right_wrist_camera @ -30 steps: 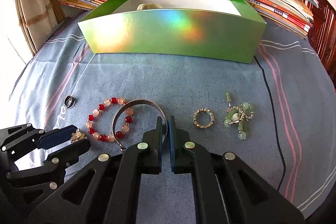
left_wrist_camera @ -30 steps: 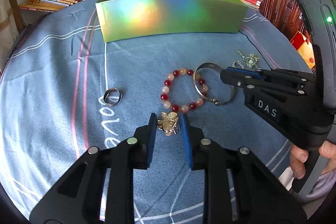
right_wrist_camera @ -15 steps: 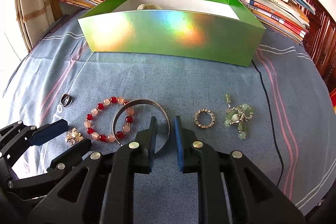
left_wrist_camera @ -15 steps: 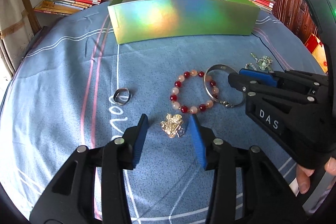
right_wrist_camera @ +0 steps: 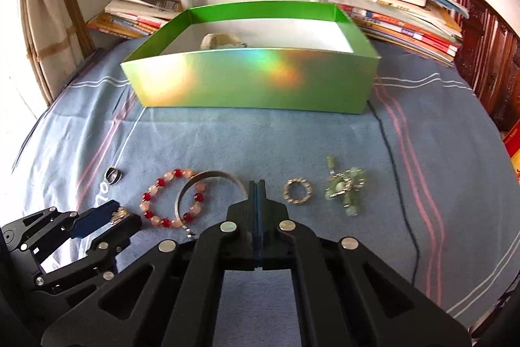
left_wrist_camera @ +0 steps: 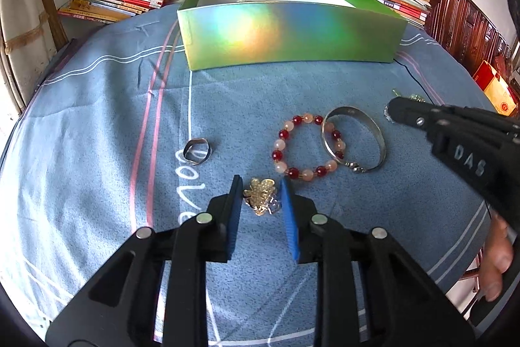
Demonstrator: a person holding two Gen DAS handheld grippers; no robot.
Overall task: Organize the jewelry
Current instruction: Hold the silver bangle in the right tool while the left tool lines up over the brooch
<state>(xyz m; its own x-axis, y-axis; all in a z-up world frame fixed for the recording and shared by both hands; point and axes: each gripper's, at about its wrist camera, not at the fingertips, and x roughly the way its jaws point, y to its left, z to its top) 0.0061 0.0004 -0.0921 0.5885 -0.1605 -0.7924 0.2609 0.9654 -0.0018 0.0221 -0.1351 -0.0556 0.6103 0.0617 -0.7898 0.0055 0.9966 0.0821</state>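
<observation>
lying flat on the blue cloth [left_wrist_camera: 97,126], the gold brooch [left_wrist_camera: 261,195] sits between the two blue pads of the left gripper [left_wrist_camera: 260,200], at twelve o'clock from that tool and right at its tips. its longer side appears to run along the line of the fingers, so the pads bear on its narrower width. the jaws are closing; whether both pads already press on the piece cannot be told, as a sliver of gap may remain on each side. the left hand is plainly the nearer one for this item.

at one o'clock from the brooch lies the red and peach bead bracelet [left_wrist_camera: 304,148], and overlapping its right edge the silver bangle [left_wrist_camera: 356,139]. at ten o'clock lies a dark metal ring [left_wrist_camera: 196,150], well apart. the green holographic box [left_wrist_camera: 289,38] stands open at twelve o'clock, beyond all the pieces; something pale lies inside it, not identifiable.

the right gripper [right_wrist_camera: 256,187] has its jaws fully together with nothing seen between them, its tip at the right rim of the bangle. in the right wrist view a small gold beaded ring [right_wrist_camera: 298,191] lies just beside that tip at three o'clock, and a green bead cluster [right_wrist_camera: 346,192] farther the same way.

judgement: the coming move is the lift of the brooch toward the box; a shallow pinch on a flat piece could let it slip.
</observation>
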